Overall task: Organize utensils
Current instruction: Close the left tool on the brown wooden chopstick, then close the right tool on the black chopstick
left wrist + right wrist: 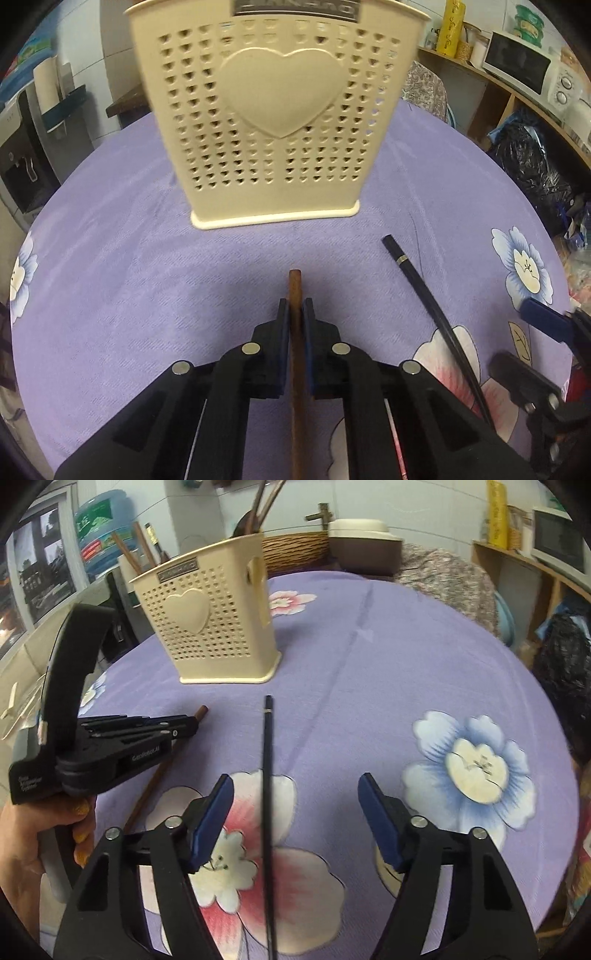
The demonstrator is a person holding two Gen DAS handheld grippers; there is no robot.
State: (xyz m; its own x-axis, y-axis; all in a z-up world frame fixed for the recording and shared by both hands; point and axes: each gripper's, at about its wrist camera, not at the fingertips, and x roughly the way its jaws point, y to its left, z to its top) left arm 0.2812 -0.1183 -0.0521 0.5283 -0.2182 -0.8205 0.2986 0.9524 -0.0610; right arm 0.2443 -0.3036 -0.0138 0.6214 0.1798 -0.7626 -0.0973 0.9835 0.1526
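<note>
In the right wrist view, at nine o'clock, a person's hand (pixel 22 834) with yellow-painted nails holds the black left gripper (pixel 195 722). Its jaws are clenched on a brown wooden chopstick (pixel 151 786), whose blunt end pokes out just past the fingertips while the shaft slants down toward seven o'clock over the purple floral tablecloth (pixel 369 686). The left wrist view shows the same grip from behind: the blue pads (pixel 283 317) press against both sides of the stick.

At eleven o'clock from the chopstick's tip stands the cream perforated plastic utensil holder with a raised heart (pixel 210 627), upright on the cloth, with dark utensil handles rising out of its top.

At the centre lies a thin black chopstick with a silver band (pixel 266 775), flat on the cloth and running from twelve o'clock, near the holder's base, down to six o'clock. It lies between the fingers of the right gripper (pixel 295 816), nearer the left pad. Those jaws are released, with neither blue pad touching the stick.

At three o'clock a blue-and-white printed flower (pixel 476 764) marks the cloth.
</note>
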